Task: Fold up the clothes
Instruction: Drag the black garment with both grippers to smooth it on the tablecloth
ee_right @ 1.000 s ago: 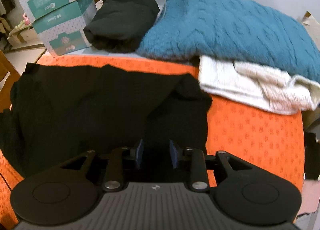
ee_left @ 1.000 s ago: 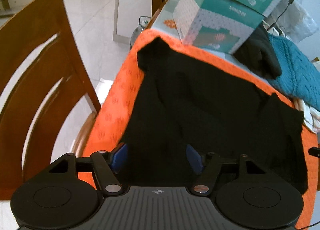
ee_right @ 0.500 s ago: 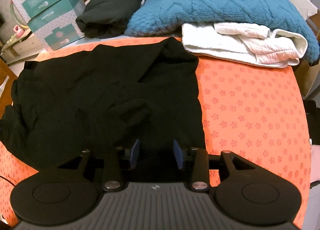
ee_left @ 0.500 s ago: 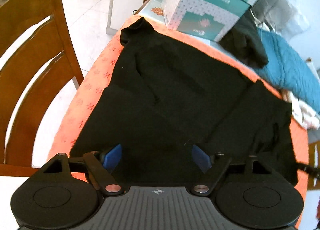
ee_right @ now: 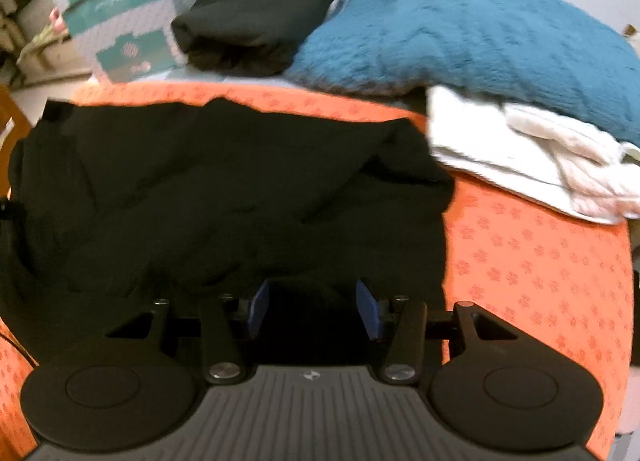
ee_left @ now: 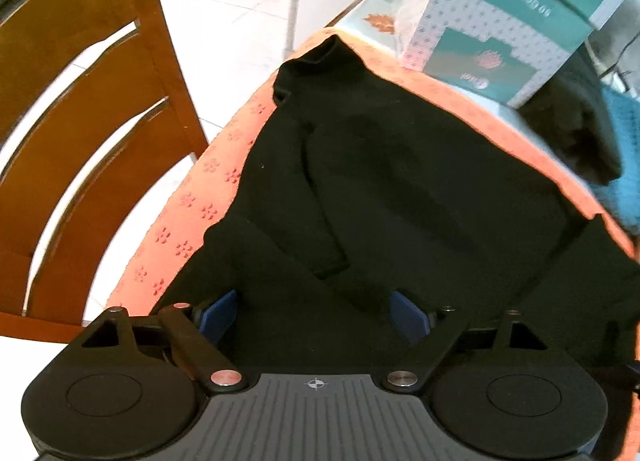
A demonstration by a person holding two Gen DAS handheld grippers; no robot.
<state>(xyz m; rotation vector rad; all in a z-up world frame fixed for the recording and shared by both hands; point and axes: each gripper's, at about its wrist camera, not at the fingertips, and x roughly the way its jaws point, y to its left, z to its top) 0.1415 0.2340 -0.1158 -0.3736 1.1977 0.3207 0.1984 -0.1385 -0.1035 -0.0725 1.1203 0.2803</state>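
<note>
A black garment [ee_left: 400, 181] lies spread and wrinkled on the orange flowered cover [ee_left: 192, 197], with one sleeve end reaching the far left corner. My left gripper [ee_left: 314, 315] hangs low over the garment's near left part. Its blue pads stand wide apart with loose black cloth under them. In the right wrist view the same garment [ee_right: 220, 189] fills the left and middle. My right gripper [ee_right: 313, 309] is open over its near edge, with black cloth in the gap but the pads not pressing on it.
A wooden chair [ee_left: 80, 101] stands close to the table's left side. Stacked teal boxes [ee_left: 520, 21] sit at the back. A folded black garment [ee_right: 256, 21], a teal knit [ee_right: 480, 29] and a folded white garment [ee_right: 540, 157] lie behind and right. Bare orange cover [ee_right: 540, 261] shows at the right.
Both grippers' pads stand wider apart than a second ago. The left gripper has shifted over the garment and come lower. The right gripper rose, then sank back toward the cloth.
</note>
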